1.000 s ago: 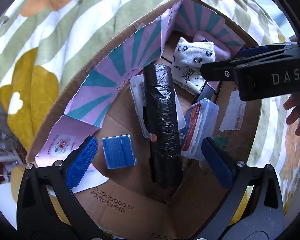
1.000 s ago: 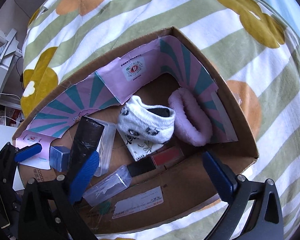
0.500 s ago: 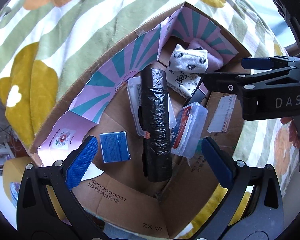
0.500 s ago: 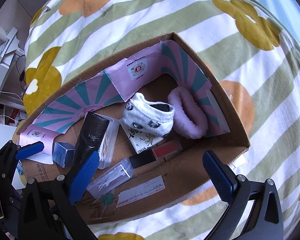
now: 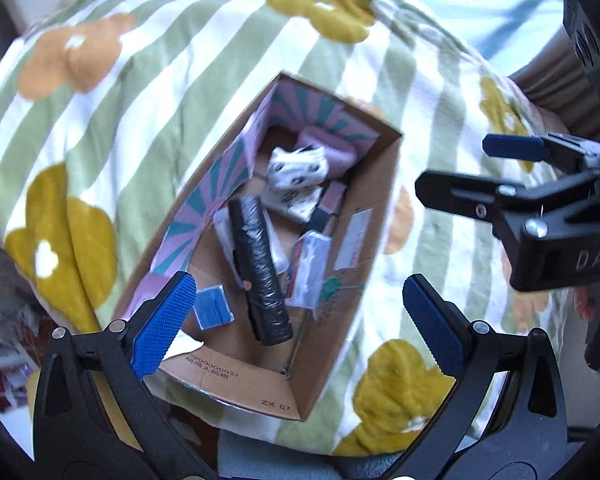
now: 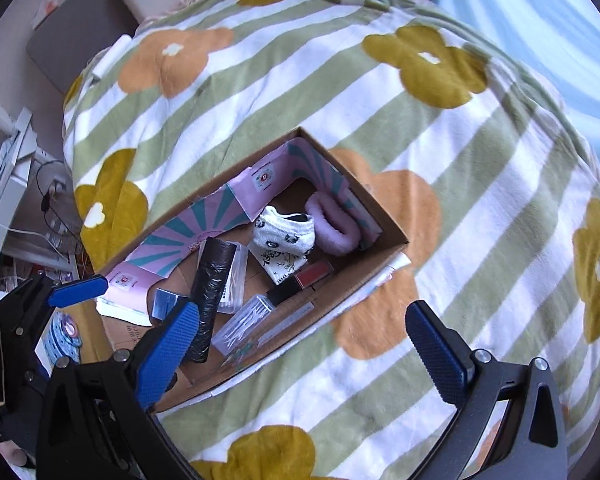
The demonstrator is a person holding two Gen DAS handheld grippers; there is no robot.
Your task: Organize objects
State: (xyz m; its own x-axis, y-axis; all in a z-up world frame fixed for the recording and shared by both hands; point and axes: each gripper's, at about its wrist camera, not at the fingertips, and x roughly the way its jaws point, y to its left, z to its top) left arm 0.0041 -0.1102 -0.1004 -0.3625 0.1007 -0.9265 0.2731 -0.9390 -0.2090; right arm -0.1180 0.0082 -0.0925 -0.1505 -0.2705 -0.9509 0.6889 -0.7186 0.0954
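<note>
Both the left gripper (image 5: 300,312) and the right gripper (image 6: 300,344) hang empty with their blue pads spread wide, above an open cardboard box (image 5: 364,240) lying on a flower-and-stripe blanket (image 6: 480,160). Just ahead of the left gripper's fingers, the box holds a black bag roll (image 5: 260,268) leaning over a clear plastic case (image 5: 310,268), a small blue box (image 5: 213,311) beside its left pad, and farther off a white patterned sock (image 5: 298,168) against a fluffy pink item (image 5: 332,152). Only the right wrist view shows the red-and-black stick (image 6: 300,280) plainly, plus cluttered furniture (image 6: 16,184) beyond the left gripper's blue pad (image 6: 78,290); the left wrist view shows the right gripper side-on at its far right.
</note>
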